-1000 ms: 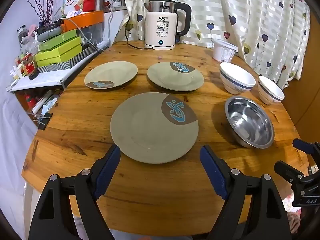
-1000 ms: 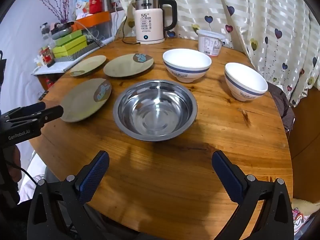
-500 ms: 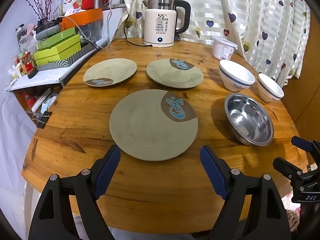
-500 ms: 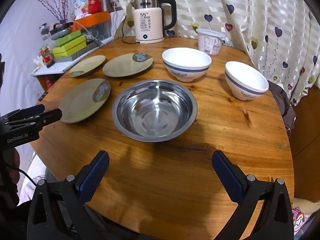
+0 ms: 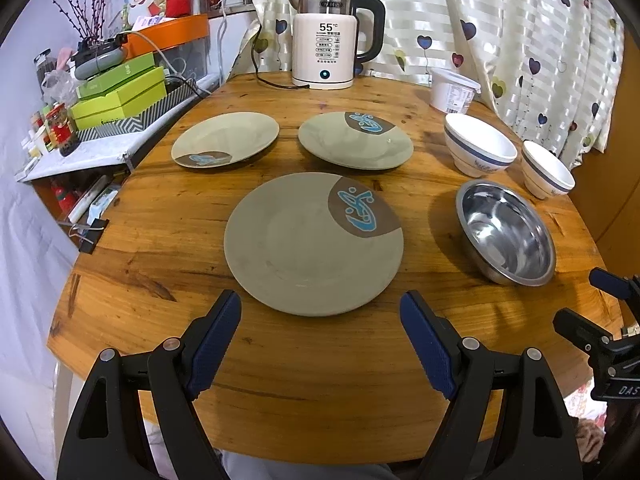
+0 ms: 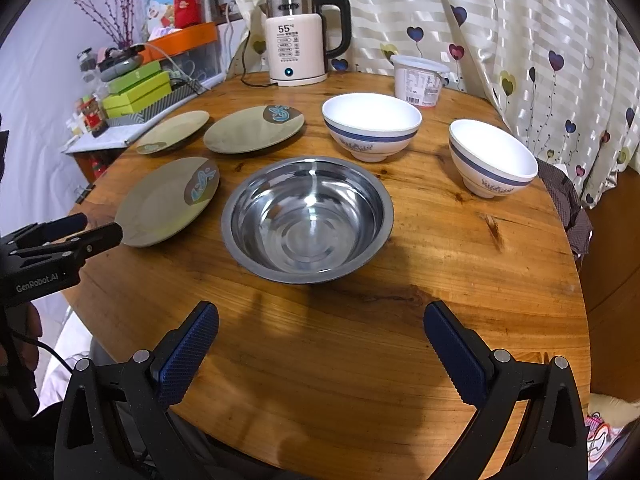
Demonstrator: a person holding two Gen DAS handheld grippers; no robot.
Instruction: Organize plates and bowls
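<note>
Hovering low over the near edge of the round wooden table point(image 5: 168, 240), the left gripper point(image 5: 320, 332) holds its jaws wide apart, lined up on the largest plate point(image 5: 314, 244) just ahead, likely its first pick. Two smaller plates point(image 5: 226, 140) point(image 5: 355, 140) lie beyond it, well apart, unstacked. The right gripper point(image 6: 320, 344), equally spread and empty, faces the steel bowl point(image 6: 307, 218); two white bowls point(image 6: 372, 126) point(image 6: 492, 158) stand farther off, ready for nesting.
</note>
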